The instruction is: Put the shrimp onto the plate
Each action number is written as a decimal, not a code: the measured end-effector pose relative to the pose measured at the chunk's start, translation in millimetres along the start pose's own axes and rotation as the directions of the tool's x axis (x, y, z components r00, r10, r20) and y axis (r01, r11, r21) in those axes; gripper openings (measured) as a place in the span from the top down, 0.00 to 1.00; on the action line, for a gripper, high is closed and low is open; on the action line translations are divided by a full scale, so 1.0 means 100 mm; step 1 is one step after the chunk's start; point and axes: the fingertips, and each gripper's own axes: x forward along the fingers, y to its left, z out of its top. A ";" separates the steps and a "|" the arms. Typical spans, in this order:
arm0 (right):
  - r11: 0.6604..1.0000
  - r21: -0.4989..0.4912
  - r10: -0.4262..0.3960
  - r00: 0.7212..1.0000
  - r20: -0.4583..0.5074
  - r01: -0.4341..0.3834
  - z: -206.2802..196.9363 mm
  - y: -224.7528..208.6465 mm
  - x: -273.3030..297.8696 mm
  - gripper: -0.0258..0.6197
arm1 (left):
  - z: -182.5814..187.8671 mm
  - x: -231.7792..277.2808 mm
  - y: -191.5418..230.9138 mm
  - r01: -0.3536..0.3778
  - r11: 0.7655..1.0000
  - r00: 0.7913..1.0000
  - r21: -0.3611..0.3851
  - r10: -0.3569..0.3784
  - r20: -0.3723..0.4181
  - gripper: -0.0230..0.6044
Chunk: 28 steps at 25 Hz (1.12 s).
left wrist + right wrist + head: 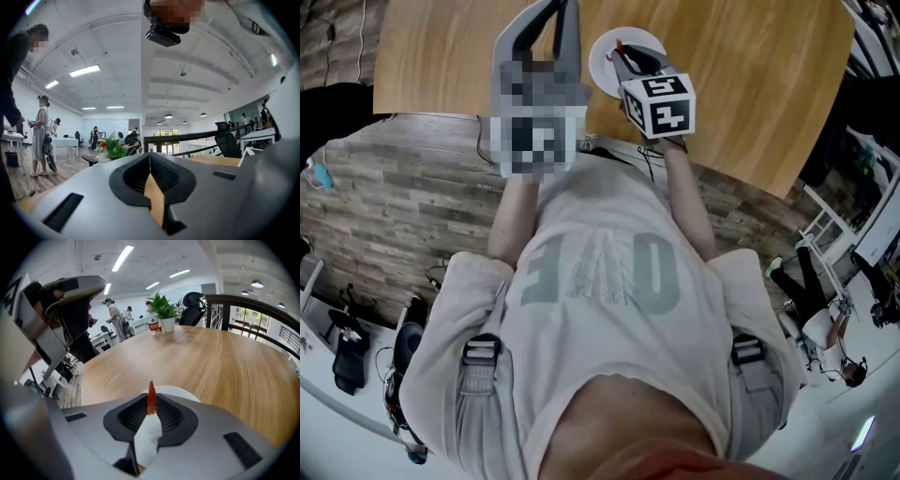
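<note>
counting things up: two grippers, one shrimp, one plate, one table

the plate (602, 70) is round, smooth and white, sitting on a light table (750, 75) with a clear wood grain. both grippers are grey plastic with dark ribbed pads. the shrimp (151, 394) is a thin orange-red sliver with a pointed end

the right gripper (151, 408) is right over the plate, jaws squeezed onto the shrimp, whose point pokes out past the tips. the plate's white rim shows just beyond the jaws in the right gripper view. can't tell if the shrimp touches the plate. its black and white marker cube (661, 105) sits on the near side of the plate

the left gripper (150, 161) is just left of the plate, jaws pressed together with nothing in them, aimed out across the room instead of down at the plate

both bare forearms reach forward towards the plate, about parallel, one gripper in each hand
</note>
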 end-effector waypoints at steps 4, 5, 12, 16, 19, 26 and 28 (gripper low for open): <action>1.000 0.016 0.006 0.997 -0.080 -0.005 -0.15 0.01 0.04 0.86 | -0.06 0.01 0.02 -0.011 1.000 1.000 -0.022 0.011 -0.008 0.95; 1.000 0.021 0.010 0.995 -0.098 -0.008 -0.19 0.02 0.05 0.86 | -0.07 0.01 0.02 -0.011 1.000 1.000 -0.024 0.010 -0.009 0.95; 1.000 -0.002 -0.008 0.979 -0.206 0.008 -0.35 0.02 0.11 0.86 | -0.08 0.00 0.06 -0.019 0.999 1.000 -0.036 0.019 -0.011 0.95; 0.998 -0.050 -0.049 0.973 -0.227 0.038 -0.37 -0.03 0.13 0.85 | -0.05 0.06 0.04 -0.011 0.999 1.000 -0.040 0.011 0.001 0.95; 0.997 -0.066 -0.052 0.978 -0.200 0.039 -0.26 -0.01 0.16 0.85 | -0.05 0.08 0.03 0.003 0.999 1.000 -0.035 -0.003 0.003 0.95; 0.999 -0.030 -0.030 0.973 -0.229 0.024 -0.35 -0.01 0.17 0.85 | -0.07 0.08 0.06 0.009 0.999 1.000 -0.039 -0.009 -0.001 0.95; 0.999 -0.041 -0.032 0.973 -0.227 0.023 -0.35 0.01 0.19 0.85 | -0.09 0.08 0.10 0.008 0.999 1.000 -0.038 -0.008 -0.003 0.95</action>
